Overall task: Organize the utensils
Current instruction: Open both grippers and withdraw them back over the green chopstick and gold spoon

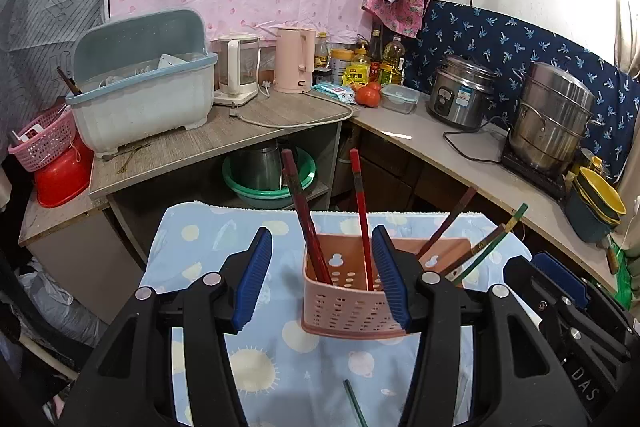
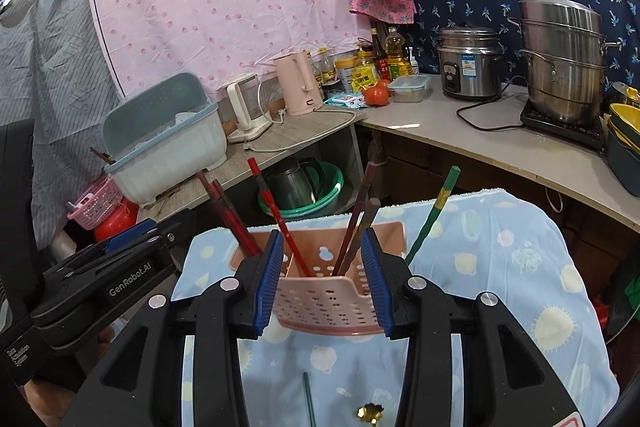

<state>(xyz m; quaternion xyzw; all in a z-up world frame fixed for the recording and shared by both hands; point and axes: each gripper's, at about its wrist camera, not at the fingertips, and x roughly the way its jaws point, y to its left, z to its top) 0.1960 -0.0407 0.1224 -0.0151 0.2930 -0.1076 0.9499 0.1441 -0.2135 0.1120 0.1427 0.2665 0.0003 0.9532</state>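
The pink perforated holder (image 1: 352, 291) is standing on the cloud-print cloth (image 1: 320, 367) covering the tabletop, just ahead of both tools. Several chopsticks are already leaning in it: dark red ones (image 1: 308, 223) toward the left tool's side, a brighter red one (image 1: 362, 219) beside them, and brown and green ones (image 1: 480, 247) in the compartment nearer the right tool. One green chopstick (image 2: 309, 399) is still lying flat on the cloth, below and between the right tool's fingers, with a small gold-coloured piece (image 2: 370, 413) near it; what that piece is cannot be told.

Judging by this, the sorting is mostly done, and the step in hand is going for the remaining loose items. The next move is likely calling for one tool to dip toward the flat green chopstick, straddling it across its thin width and closing low against the soft cloth, which may bunch under the pads.

The left tool (image 1: 324, 279) is standing about half open and empty, its blue pads framing the holder's left half without pressing on it. The right tool (image 2: 322, 281) is likewise released, partly open, gripping nothing, with the holder showing between its pads.
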